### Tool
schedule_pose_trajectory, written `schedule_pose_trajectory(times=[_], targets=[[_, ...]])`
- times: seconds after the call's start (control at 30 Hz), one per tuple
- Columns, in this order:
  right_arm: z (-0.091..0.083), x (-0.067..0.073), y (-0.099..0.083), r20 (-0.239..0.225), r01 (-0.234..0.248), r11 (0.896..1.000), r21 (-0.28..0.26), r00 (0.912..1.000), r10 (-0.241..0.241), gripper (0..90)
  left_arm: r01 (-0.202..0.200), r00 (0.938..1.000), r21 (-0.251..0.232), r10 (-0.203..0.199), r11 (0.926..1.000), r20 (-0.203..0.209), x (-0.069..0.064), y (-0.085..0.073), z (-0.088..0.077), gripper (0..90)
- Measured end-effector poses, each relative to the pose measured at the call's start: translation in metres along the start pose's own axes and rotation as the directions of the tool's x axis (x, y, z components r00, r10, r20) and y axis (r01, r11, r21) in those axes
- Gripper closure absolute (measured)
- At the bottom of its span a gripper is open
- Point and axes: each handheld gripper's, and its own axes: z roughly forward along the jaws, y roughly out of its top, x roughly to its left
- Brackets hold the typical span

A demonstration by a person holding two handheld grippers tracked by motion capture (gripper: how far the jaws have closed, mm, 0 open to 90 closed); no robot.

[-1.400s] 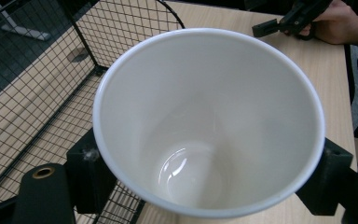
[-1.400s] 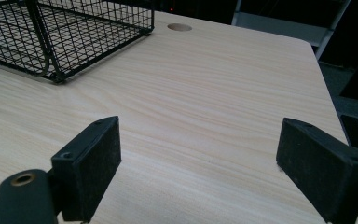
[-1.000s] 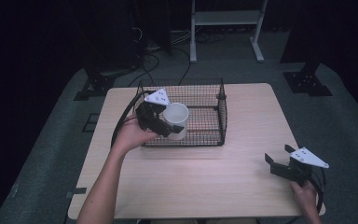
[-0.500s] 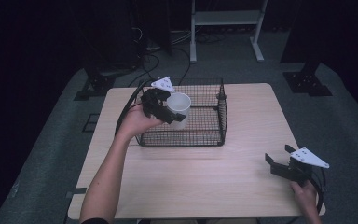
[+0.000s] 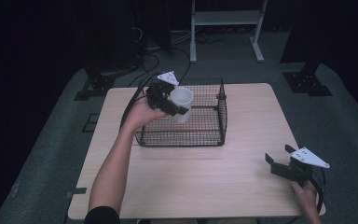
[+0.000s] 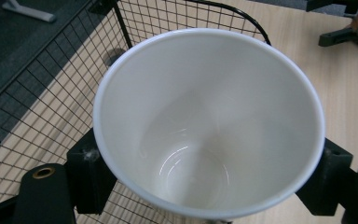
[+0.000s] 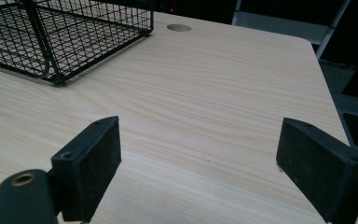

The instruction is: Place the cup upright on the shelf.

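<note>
Basket first: a black wire-mesh basket [image 5: 200, 126], square and open-topped, stands on the far half of the pale wooden counter [image 5: 205, 186], and its mesh floor shows bare. Above its left rear part the left gripper [image 5: 176, 103] holds a plain white tapered cup [image 5: 182, 103], jaws clamped on the cup's outer wall at both sides. In the left gripper view the cup [image 6: 209, 121] is empty, its mouth open toward the camera, with no print or lettering on it. The right gripper [image 5: 279, 156] rests at the counter's near right corner, jaws spread wide with nothing between them. Bare wood lies between basket and right gripper, and the counter's front edge is unobstructed.
</note>
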Motion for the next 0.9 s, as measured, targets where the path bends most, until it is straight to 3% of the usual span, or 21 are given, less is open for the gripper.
schedule_pose_trajectory(times=[0.47,0.9], targets=[[0.0,-0.001,0.0,-0.001,-0.007,1.0,-0.002,1.0,0.007,13.0,0.035,0.9994,0.047,-0.035,0.9983,-0.001,0.018,-0.01,0.028,20.6],[0.0,-0.001,0.0,0.0,-0.008,1.0,-0.004,1.0,0.008,13.0,0.082,0.9966,0.05,-0.081,0.9954,-0.011,0.035,-0.019,0.04,20.7]])
